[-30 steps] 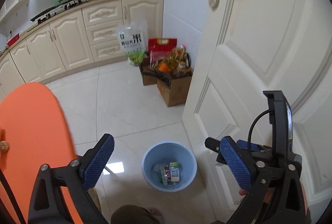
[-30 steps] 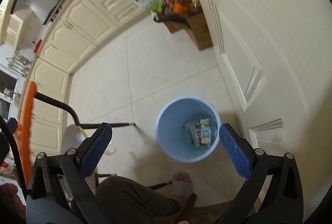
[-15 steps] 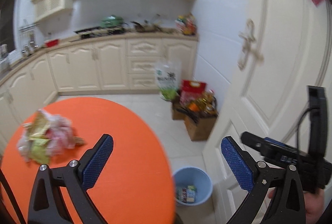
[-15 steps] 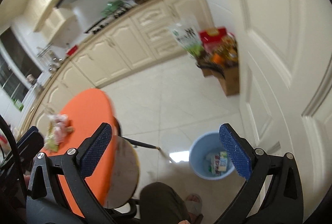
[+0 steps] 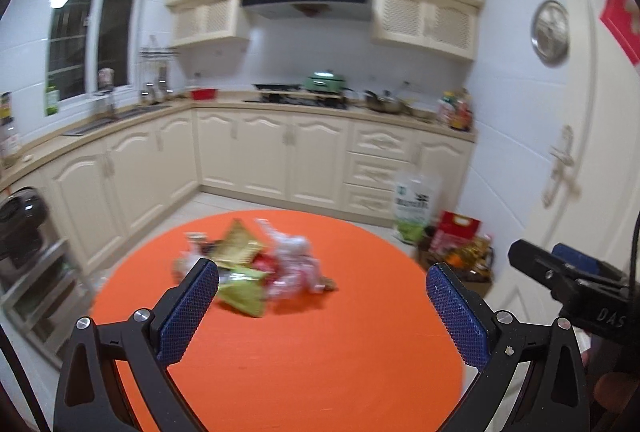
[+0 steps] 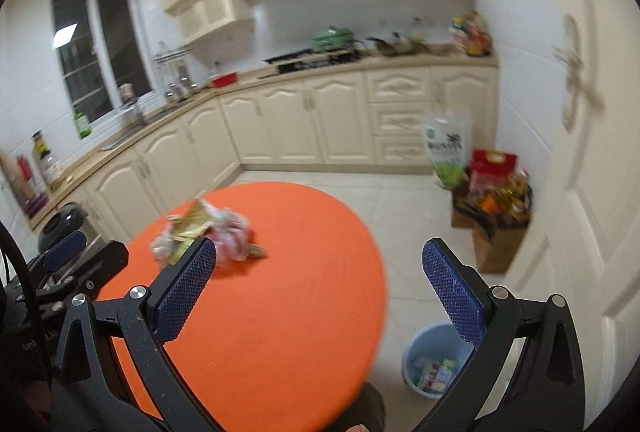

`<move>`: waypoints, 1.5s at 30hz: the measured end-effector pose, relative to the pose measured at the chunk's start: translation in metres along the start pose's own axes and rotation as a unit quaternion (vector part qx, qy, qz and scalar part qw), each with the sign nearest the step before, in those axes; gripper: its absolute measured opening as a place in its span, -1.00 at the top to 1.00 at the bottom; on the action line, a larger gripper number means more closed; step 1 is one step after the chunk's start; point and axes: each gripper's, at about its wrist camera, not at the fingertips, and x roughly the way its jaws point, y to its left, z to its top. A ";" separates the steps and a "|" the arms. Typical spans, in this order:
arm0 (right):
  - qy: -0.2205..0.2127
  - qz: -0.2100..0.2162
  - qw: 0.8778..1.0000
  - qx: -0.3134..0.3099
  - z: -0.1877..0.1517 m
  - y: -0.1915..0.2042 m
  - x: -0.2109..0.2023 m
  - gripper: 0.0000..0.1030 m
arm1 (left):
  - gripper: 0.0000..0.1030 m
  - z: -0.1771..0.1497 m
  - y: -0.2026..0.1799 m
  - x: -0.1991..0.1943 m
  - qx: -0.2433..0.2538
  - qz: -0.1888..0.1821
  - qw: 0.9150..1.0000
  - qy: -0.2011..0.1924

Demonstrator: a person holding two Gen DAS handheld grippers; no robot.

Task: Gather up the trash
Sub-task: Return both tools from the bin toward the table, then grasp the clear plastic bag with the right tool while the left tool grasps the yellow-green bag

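Left gripper released, blue pads spread wide, nothing between them; it hovers above the orange round table. Left wrist view: trash pile (green and gold wrappers, pink-white plastic) lies on the table's far half, blurred, print unreadable. Rice bag against the cabinets carries dark characters, not legible. Lettering "DAS" on the other device at right edge.

Right wrist view: right gripper also released, empty, over the table's near edge. Trash pile sits beyond its left pad. Blue bin on the floor beside the table holds cartons; their labels are too small to read.
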 end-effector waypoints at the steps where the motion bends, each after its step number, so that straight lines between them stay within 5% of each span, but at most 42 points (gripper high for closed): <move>1: -0.003 0.004 1.000 -0.007 0.001 0.009 0.002 -1.00 | -0.98 -0.003 0.004 -0.007 -0.004 0.008 1.000 -0.003; 9: -0.004 0.041 0.997 -0.072 0.003 0.086 0.020 -1.00 | -0.98 -0.018 0.026 -0.035 -0.040 0.063 0.997 -0.012; 17: 0.037 0.046 0.994 -0.089 -0.002 0.092 0.068 -1.00 | -0.98 -0.023 0.019 -0.024 -0.057 0.085 0.995 0.009; 34: 0.179 0.078 0.979 -0.058 -0.023 0.066 0.239 -0.99 | -0.98 0.036 0.027 0.173 -0.030 0.074 0.988 0.132; 45: 0.243 0.124 0.959 -0.072 -0.035 0.074 0.311 -0.40 | -0.98 0.081 0.027 0.294 -0.009 0.069 0.982 0.177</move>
